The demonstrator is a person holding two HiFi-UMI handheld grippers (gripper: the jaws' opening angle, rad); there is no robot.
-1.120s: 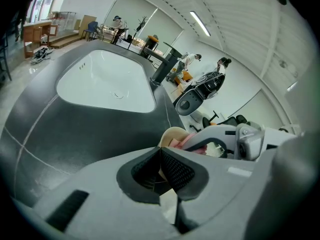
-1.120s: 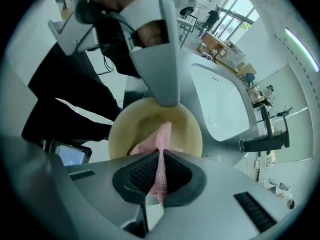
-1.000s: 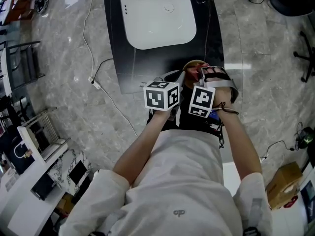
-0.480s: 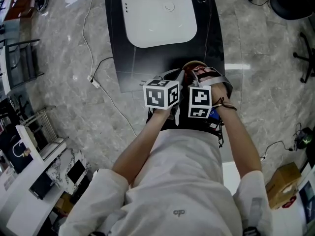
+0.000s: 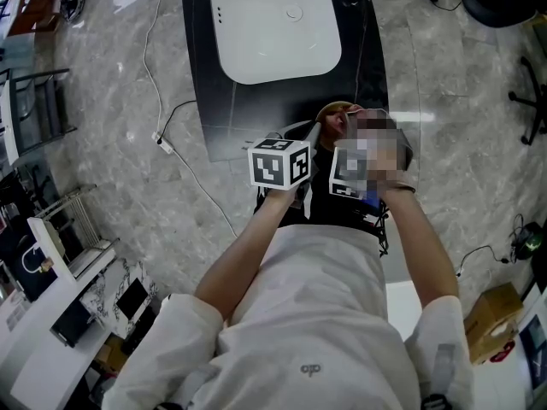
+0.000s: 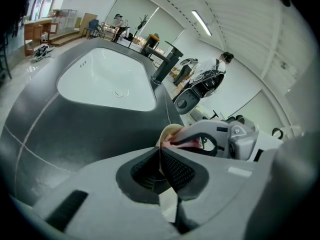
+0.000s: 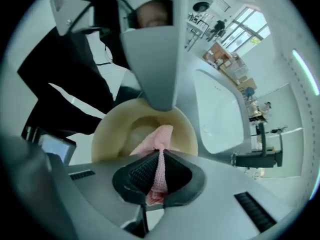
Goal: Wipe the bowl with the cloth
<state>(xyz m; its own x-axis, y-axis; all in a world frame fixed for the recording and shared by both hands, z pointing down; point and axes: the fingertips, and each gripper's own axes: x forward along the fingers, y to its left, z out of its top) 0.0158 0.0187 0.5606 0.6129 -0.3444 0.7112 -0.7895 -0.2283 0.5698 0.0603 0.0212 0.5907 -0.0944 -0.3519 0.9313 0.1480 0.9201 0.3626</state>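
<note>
A cream bowl (image 7: 112, 129) is held over the front edge of the black counter (image 5: 205, 101). My left gripper (image 6: 162, 166) is shut on the bowl's thin rim (image 6: 169, 132). In the right gripper view its grey jaw (image 7: 155, 59) comes down onto the far rim. My right gripper (image 7: 159, 173) is shut on a pink cloth (image 7: 160, 144), whose free end hangs inside the bowl against its wall. In the head view the bowl (image 5: 335, 109) shows only as a sliver beyond the left gripper's marker cube (image 5: 279, 162); the right gripper there lies under a mosaic patch.
A white sink (image 5: 273, 24) is set into the counter, with a dark faucet (image 6: 165, 66) at its far side. A cable (image 5: 171, 143) runs over the marble floor on the left. A cardboard box (image 5: 491, 319) and a chair base (image 5: 534, 101) stand on the right.
The right gripper has shifted slightly forward and to the right with the cloth inside the bowl. The left gripper and the bowl have hardly moved.
</note>
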